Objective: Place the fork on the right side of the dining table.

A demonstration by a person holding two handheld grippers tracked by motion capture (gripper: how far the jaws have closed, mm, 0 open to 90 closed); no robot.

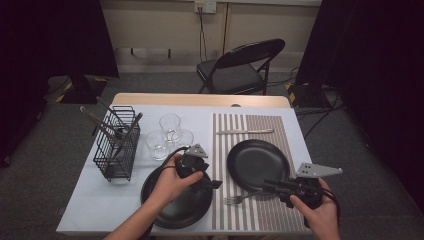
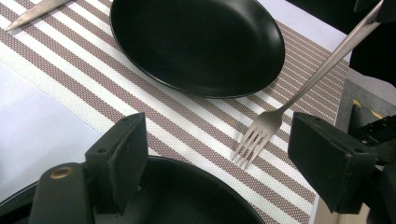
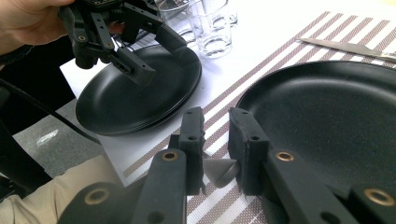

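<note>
My right gripper (image 1: 269,187) is shut on the handle end of a silver fork (image 1: 239,199), which lies low over the striped placemat (image 1: 260,220) with its tines pointing left. In the right gripper view the handle tip (image 3: 219,171) sits between the nearly closed jaws of that gripper (image 3: 215,122). My left gripper (image 1: 207,178) hovers open over a stack of black plates (image 1: 170,205). Its jaws stand wide in the left gripper view (image 2: 219,130), with the fork tines (image 2: 250,144) beyond them. A single black plate (image 1: 257,162) rests on the placemat.
A table knife (image 1: 245,131) lies on the placemat beyond the single plate. Three clear glasses (image 1: 169,136) stand at centre left. A black wire caddy (image 1: 117,145) with utensils is at the far left. A folding chair (image 1: 240,67) stands behind the table.
</note>
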